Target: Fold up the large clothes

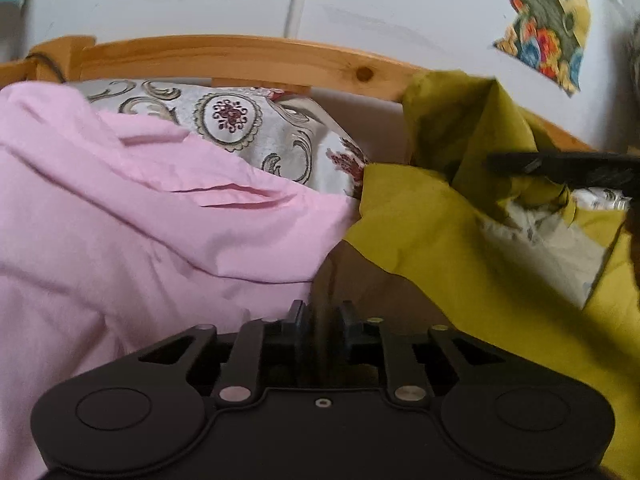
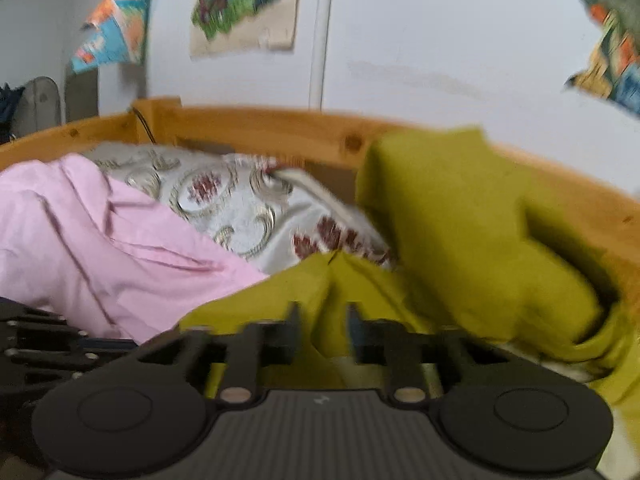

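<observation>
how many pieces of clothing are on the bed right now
2: a pink garment on the left and an olive-green garment on the right. More may be hidden underneath.
</observation>
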Available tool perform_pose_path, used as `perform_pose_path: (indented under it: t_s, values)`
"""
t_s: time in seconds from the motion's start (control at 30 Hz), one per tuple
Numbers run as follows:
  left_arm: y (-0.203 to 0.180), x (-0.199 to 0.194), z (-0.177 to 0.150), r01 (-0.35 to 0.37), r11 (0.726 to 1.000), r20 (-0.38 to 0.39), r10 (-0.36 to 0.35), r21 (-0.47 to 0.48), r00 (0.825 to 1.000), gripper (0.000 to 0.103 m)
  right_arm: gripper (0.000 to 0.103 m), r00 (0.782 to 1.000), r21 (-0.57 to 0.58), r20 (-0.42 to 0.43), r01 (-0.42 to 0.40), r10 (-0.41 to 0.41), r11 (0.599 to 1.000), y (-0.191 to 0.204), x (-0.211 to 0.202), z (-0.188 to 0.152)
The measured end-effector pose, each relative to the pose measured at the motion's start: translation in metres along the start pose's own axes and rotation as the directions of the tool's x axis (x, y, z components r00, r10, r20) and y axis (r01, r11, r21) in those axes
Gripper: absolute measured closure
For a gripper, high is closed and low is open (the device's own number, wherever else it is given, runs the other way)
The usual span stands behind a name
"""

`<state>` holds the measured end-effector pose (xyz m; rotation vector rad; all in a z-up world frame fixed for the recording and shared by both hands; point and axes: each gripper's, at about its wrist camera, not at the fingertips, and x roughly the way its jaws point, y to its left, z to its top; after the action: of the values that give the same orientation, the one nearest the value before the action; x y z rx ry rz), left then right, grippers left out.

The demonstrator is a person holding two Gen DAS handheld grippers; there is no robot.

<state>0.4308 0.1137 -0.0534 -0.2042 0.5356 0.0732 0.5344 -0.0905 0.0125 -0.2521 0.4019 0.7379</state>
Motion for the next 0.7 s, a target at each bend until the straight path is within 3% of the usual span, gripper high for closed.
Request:
perform_pose_path:
  t_s: [0.07, 0.17, 0.23, 0.37, 0.43, 0.47, 0.53, 0.57, 0.7]
  values:
    - [-0.002, -0.006, 0.001, 0.008, 1.0, 0.018, -0.008, -0.001, 1.0, 0.074, 0.043, 0.997, -0.003, 0.079, 0.0, 0.0, 1.0, -0.007, -0.029, 0.011]
    - [-0.008, -0.014, 0.003, 0.02, 1.0, 0.042, -0.02, -0.01, 0.999, 0.062, 0.018, 0.984, -0.026, 0.162, 0.083, -0.077, 0.996, -0.016, -0.047, 0.037]
    - [-0.013, -0.02, 0.006, 0.038, 0.999, 0.048, -0.037, -0.014, 0.998, 0.058, 0.016, 0.974, -0.002, 0.181, 0.141, -0.138, 0.99, -0.027, -0.041, 0.058]
    - [-0.019, -0.032, 0.008, 0.035, 0.999, 0.052, -0.034, -0.018, 0.998, 0.047, 0.013, 0.979, 0.104, 0.095, 0.169, -0.179, 0.98, -0.051, -0.004, 0.088]
    - [-0.019, -0.039, 0.01, 0.032, 0.999, 0.054, -0.031, -0.015, 0.998, 0.047, 0.014, 0.979, 0.116, 0.027, 0.2, -0.204, 0.973, -0.058, 0.02, 0.096]
    - [-0.018, -0.043, 0.011, 0.028, 1.0, 0.056, -0.027, -0.012, 0.998, 0.047, 0.024, 0.979, 0.138, -0.004, 0.201, -0.202, 0.97, -0.062, 0.031, 0.096]
    - [-0.015, -0.051, 0.013, 0.018, 1.0, 0.06, -0.018, -0.006, 0.998, 0.046, 0.081, 0.981, 0.195, -0.052, 0.193, -0.186, 0.962, -0.07, 0.043, 0.091]
    - [-0.014, -0.055, 0.014, 0.015, 1.0, 0.063, -0.015, -0.001, 0.998, 0.046, 0.098, 0.98, 0.216, -0.061, 0.201, -0.192, 0.956, -0.07, 0.043, 0.088]
    - [-0.009, -0.07, 0.019, -0.004, 1.0, 0.089, 0.004, -0.002, 0.996, 0.046, 0.1, 0.978, 0.215, 0.045, 0.191, -0.205, 0.958, -0.063, 0.008, 0.07]
